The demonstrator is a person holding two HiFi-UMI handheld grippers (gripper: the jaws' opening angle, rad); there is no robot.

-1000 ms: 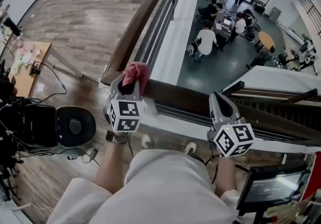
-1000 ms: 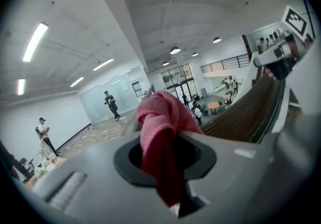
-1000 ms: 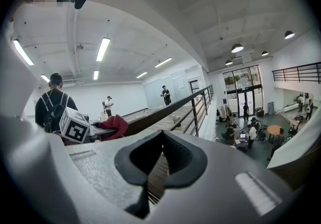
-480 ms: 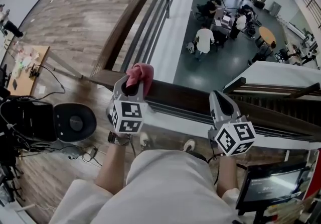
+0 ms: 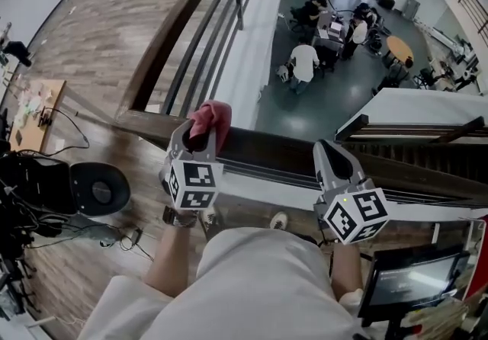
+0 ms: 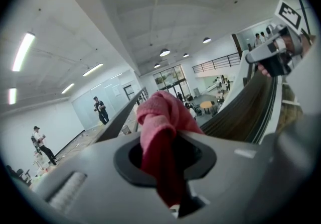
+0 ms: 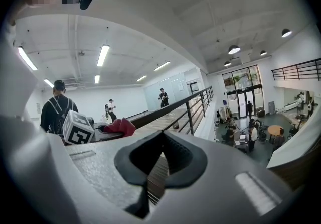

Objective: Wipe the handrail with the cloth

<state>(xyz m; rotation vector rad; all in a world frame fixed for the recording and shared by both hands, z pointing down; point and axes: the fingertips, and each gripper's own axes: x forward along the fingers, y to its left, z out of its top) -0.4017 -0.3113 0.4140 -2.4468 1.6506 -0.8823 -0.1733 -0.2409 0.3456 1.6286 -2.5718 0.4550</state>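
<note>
Here, my left gripper (image 5: 200,133) has its fingers clamped on the pink cloth (image 5: 211,114), which is bunched against the dark handrail (image 5: 282,149). My right gripper (image 5: 329,154) has its fingers closed on nothing, just beside the rail. Dragging could tug the cloth loose over the atrium edge. Since a second ago, the cloth seems further from the rail's corner.

Soft, nappy pink cloth (image 6: 160,122); smooth, dark, faintly glossy wooden handrail (image 5: 274,148).
</note>
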